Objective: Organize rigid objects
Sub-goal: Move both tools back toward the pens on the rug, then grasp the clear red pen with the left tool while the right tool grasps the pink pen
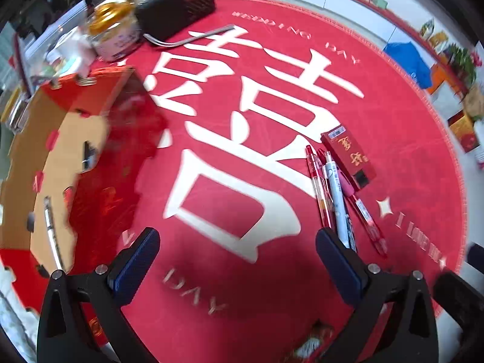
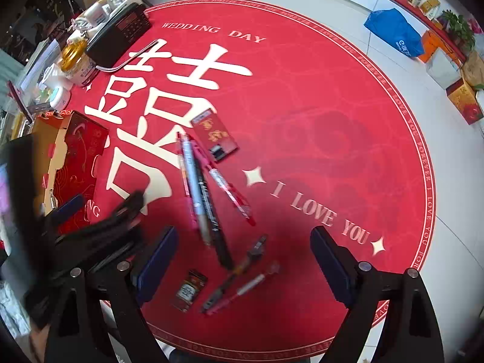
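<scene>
Several pens (image 2: pixel 201 187) lie in a bunch on the round red mat (image 2: pixel 317 115), with a flat red packet (image 2: pixel 214 134) at their far end. Two more pens (image 2: pixel 239 275) and a small red-and-black box (image 2: pixel 190 290) lie nearer, between my right gripper's fingers. My right gripper (image 2: pixel 243 260) is open above them. My left gripper (image 1: pixel 237 260) is open and empty over the mat; pens (image 1: pixel 335 199) and the red packet (image 1: pixel 348 155) lie by its right finger. An open red cardboard box (image 1: pixel 54 163) stands at left, with a pen (image 1: pixel 53 236) inside.
A black radio (image 2: pixel 121 34), a metal fork (image 2: pixel 130 59) and a gold-lidded jar (image 2: pixel 75 60) sit at the mat's far left edge among clutter. A blue bag (image 2: pixel 396 33) and boxes (image 2: pixel 462 99) stand on the tiled floor at right. My left gripper shows blurred in the right wrist view (image 2: pixel 99 211).
</scene>
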Available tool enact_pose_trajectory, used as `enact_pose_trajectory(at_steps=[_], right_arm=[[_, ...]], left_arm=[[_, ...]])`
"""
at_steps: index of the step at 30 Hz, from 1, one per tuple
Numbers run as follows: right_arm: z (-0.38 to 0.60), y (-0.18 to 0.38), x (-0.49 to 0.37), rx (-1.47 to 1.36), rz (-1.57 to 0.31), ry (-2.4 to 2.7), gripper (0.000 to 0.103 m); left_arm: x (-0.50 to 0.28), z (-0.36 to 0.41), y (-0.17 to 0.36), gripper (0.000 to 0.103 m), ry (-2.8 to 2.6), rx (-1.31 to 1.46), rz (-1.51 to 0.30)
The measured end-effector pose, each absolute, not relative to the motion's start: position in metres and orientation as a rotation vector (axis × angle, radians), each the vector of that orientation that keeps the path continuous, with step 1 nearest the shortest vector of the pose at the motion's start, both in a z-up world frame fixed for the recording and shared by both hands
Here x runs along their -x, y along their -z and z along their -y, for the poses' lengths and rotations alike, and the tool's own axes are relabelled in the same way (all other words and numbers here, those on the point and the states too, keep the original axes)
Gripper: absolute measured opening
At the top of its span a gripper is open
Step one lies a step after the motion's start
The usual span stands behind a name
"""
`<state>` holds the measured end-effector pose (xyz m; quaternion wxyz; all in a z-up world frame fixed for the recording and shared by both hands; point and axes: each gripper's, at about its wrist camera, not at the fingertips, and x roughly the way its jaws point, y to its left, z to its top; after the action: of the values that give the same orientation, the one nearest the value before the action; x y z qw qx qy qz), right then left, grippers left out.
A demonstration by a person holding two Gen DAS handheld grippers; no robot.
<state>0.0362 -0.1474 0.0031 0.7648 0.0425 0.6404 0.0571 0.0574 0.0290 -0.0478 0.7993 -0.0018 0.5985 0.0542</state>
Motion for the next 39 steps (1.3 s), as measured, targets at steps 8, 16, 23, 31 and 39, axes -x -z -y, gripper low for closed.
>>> enact_pose_trajectory(at_steps=[8,16,23,31,39], right_arm=[[0.187,0.008,-0.034,-0.147,-1.414,-0.102,0.090],[0.200,0.012,-0.032,-0.163,-1.426,-0.102,0.090],[0.199,0.013,-0.034,-0.153,-1.427,-0.123,0.090],[0.170,0.036,-0.067,-0.049,-1.431,-0.232,0.090],[0.126,0.073,-0.095,0.161,-1.456,-0.353,0.087]], left_arm=[[-0.072,-0.004,0.076,0.103,-0.130,-0.043,-1.317],[-0.085,0.009,0.084,0.103,-0.110,-0.043,-1.322],[-0.093,0.004,0.091,0.103,-0.186,-0.089,-1.319],[-0.099,-0.017,0.095,0.103,-0.231,-0.060,-1.326],[-0.082,-0.025,0.095,0.103,-0.308,0.065,-1.331]])
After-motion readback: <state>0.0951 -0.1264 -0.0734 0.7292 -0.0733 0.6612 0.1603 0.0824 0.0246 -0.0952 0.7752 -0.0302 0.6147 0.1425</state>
